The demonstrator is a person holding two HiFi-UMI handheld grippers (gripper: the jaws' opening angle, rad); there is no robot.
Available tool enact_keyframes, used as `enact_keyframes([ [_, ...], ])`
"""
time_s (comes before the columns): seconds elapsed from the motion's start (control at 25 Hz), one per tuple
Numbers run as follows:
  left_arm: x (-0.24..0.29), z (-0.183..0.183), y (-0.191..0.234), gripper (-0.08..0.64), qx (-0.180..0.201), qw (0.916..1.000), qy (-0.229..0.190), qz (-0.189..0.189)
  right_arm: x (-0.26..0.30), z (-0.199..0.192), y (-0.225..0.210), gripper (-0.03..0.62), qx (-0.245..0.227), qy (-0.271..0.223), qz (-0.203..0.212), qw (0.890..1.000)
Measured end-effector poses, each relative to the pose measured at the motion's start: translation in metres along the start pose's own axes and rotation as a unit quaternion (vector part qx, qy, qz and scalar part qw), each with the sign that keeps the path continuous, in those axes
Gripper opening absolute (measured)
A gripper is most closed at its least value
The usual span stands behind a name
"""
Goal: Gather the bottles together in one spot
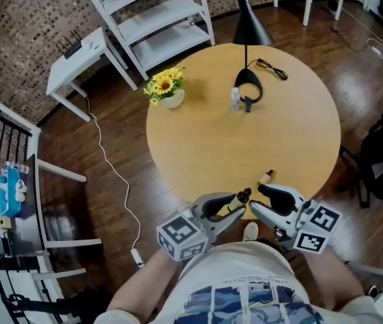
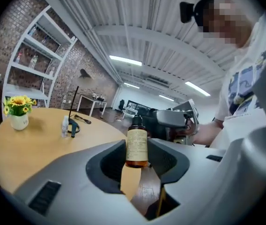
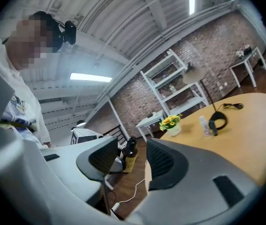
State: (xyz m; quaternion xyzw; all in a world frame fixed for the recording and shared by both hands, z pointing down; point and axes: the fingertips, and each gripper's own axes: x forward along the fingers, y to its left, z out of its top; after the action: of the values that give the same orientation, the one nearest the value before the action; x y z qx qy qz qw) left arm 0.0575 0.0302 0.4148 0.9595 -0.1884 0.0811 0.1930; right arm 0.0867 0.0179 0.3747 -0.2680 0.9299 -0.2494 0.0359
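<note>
With the amber bottle (image 2: pixel 136 142) clenched upright between the left gripper (image 2: pixel 137 154) jaws and the right gripper (image 3: pixel 132 157) jaws released and empty, we should carry it level to the clear bottle (image 1: pixel 236 98) far ahead.

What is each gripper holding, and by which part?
Left gripper: cream-labelled amber glass bottle, by its lower body. Right gripper: nothing, jaws apart.

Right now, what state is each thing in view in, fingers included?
left gripper, shut on the amber bottle
amber bottle, held off the table between its fingers
right gripper, open, fingers on nothing
clear bottle, upright on the table beside the lamp
small bottle at the table's near edge, apparently lying down
flower pot, upright
lamp, standing
</note>
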Motion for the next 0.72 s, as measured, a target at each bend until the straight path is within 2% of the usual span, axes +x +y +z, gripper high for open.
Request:
enact_keyframes([
  [0.08,-0.025,-0.003,-0.008,0.147,0.015,0.9998,-0.007,-0.005,0.028,-0.009,0.026,0.176,0.004,0.01,0.023,1.0],
  [0.2,-0.067,-0.014,-0.011,0.149,0.016,0.9997,-0.015,-0.006,0.057,-0.029,0.062,0.093,0.022,0.022,0.037,0.999],
  [0.36,-0.119,-0.036,-0.011,0.16,0.02,0.9997,-0.014,-0.009,0.082,-0.054,0.101,0.067,0.011,0.033,0.02,0.999],
  [0.52,-0.155,-0.06,-0.001,0.164,0.006,1.0,0.004,0.001,0.084,-0.07,0.111,0.066,-0.042,0.047,-0.045,0.997],
  [0.72,-0.188,-0.089,0.035,0.164,-0.067,0.9961,0.03,0.05,0.052,-0.069,0.076,0.066,-0.111,0.07,-0.154,0.979],
])
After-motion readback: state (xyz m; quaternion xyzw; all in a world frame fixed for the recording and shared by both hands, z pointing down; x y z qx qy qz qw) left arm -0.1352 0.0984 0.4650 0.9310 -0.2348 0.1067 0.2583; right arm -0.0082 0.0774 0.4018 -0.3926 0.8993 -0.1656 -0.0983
